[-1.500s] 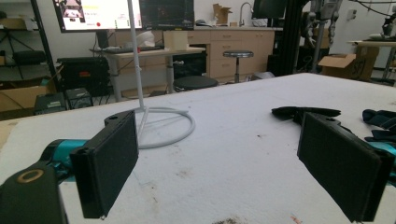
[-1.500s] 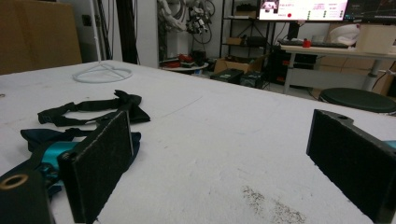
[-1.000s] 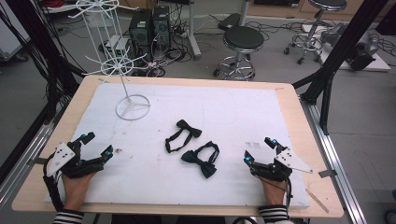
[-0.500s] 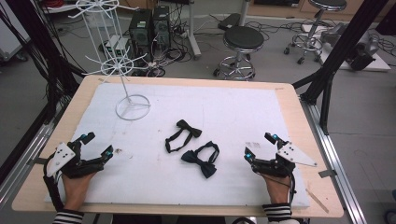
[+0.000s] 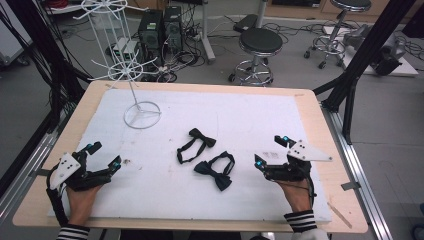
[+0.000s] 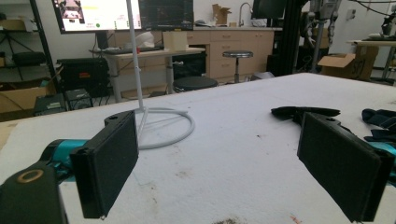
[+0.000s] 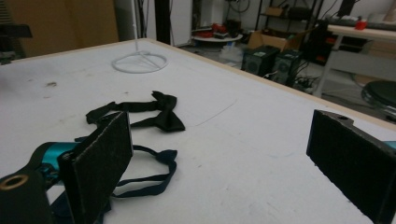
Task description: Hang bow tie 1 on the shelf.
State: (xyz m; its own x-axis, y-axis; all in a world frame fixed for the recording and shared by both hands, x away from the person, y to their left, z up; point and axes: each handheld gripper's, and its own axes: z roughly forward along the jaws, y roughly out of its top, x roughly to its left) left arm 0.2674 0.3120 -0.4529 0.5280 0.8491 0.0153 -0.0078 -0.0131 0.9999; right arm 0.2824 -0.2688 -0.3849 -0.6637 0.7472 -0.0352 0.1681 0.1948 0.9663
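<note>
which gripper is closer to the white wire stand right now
Left. The left gripper sits at the near left of the table, with the white wire stand just beyond it. The right gripper is far across the mat, past both bow ties.

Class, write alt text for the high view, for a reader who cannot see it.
Two black bow ties lie mid-table on a white mat. The left gripper and right gripper, both open and hand-held, rest near its front corners. A white wire stand is at the back left.
</note>
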